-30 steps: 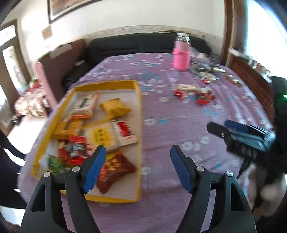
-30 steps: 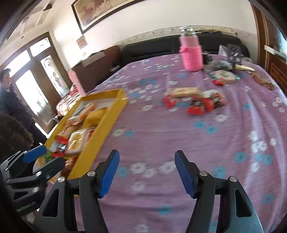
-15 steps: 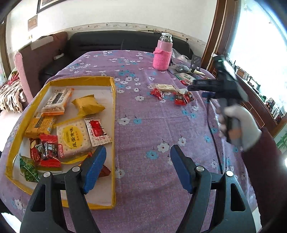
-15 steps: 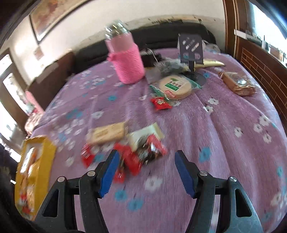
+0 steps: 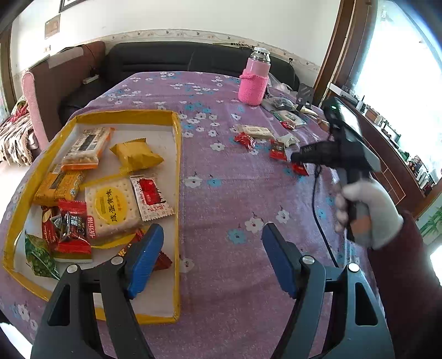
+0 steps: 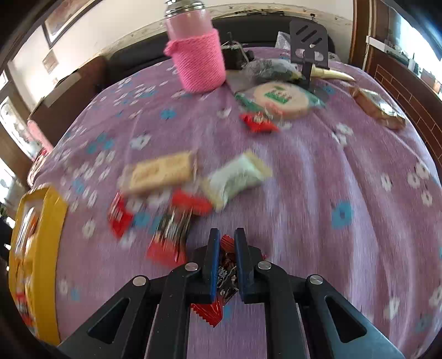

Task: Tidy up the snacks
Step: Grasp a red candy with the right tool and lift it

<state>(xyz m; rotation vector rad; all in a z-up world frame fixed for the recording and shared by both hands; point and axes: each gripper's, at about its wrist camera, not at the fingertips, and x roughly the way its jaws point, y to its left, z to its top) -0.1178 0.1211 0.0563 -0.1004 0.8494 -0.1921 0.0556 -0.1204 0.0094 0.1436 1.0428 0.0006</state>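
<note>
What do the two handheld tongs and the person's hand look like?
Both tongs, left and right, have black frames with silver rivets and blue ribbed pads. The right hand wears a white glove and dark red sleeve; a black cable trails below.

Tray (image 5: pixel 176 171) left of loose snacks (image 5: pixel 277 149), apparently apart.

A home living room: black sofa (image 5: pixel 171 56), framed picture (image 6: pixel 69 16), flowered tablecloth (image 5: pixel 221 193).
</note>
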